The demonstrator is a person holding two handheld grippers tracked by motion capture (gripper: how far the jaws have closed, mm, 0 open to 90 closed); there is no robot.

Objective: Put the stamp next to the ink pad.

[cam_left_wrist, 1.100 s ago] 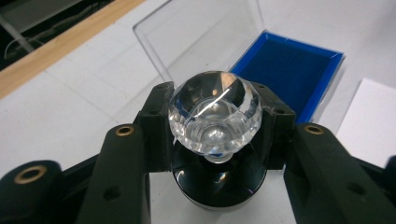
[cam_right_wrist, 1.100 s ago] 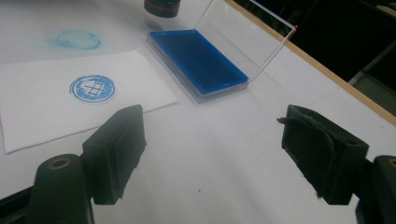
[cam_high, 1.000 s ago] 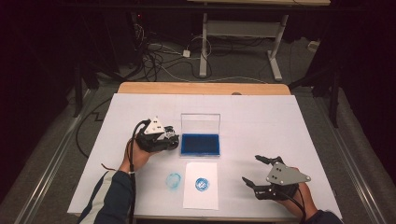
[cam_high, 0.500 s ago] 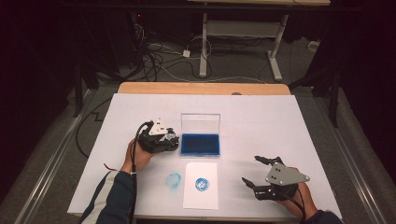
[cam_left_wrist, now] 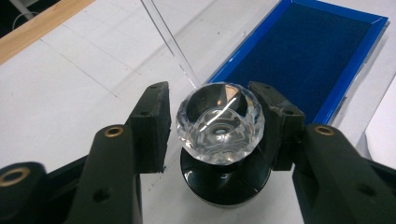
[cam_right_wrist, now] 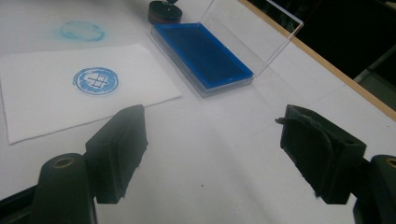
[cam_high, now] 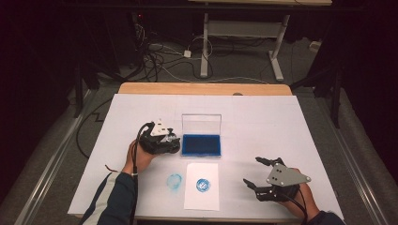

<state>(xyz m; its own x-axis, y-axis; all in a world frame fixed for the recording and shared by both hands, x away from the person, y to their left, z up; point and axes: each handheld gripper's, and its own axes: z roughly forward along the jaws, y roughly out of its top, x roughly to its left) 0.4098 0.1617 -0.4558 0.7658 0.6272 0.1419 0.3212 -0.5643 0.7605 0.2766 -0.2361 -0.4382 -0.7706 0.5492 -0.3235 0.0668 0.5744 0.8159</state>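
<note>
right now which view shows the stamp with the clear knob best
The left gripper view: the stamp sits close up between the fingers, faceted knob and black base sharp. The right gripper view shows just its black base at the top edge, beside the ink pad. The high view hides it under the left gripper.

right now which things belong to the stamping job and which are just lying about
In the job:
stamp, between the left hand-held gripper jaws
ink pad, lid up
paper sheet with blue print

Lying about:
blue smudge on the table
floor cables
right hand-held gripper, open, idle
</note>
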